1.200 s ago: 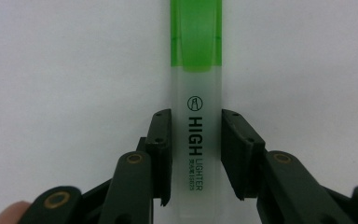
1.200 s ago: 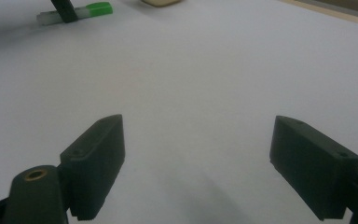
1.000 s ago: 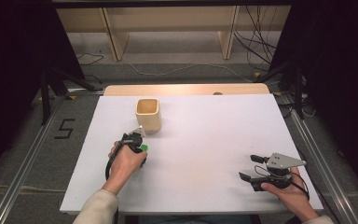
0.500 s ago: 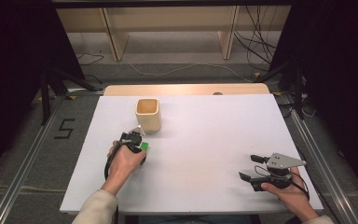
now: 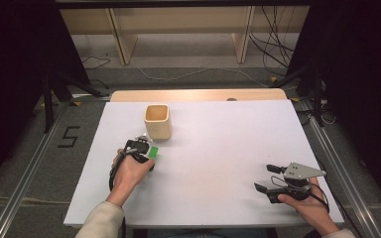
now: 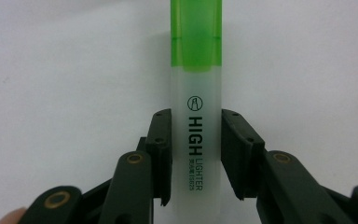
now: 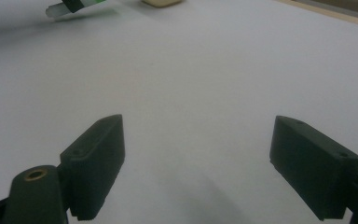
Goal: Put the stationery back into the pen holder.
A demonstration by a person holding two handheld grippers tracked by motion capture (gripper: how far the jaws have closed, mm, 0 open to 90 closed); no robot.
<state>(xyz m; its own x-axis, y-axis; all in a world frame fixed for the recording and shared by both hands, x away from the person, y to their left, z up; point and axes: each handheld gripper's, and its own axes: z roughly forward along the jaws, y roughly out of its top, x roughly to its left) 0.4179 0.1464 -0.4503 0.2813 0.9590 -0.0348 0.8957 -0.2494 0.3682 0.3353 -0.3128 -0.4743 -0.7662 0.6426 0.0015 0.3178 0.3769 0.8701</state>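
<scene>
Lying flat on the white table (image 5: 218, 148), a highlighter (image 6: 196, 116) with a green cap and a pale, translucent barrel is clamped between the two black jaws of the left gripper (image 6: 196, 156), whose pads are pressed against the barrel on either side of the printed lettering. In the high view the same highlighter (image 5: 152, 151) is seen as a small patch of green at the tip of the left gripper (image 5: 140, 148), which is held in the person's left hand (image 5: 130, 171) near the table's left side. Just beyond it, a beige square-sided cup (image 5: 158, 121) is set upright on the table, near the highlighter but apart from it. Well apart, at the near right corner, the right gripper (image 5: 267, 178) is held low over the table in the right hand (image 5: 307, 203); its jaws are spread wide, with nothing between them but bare table surface.
</scene>
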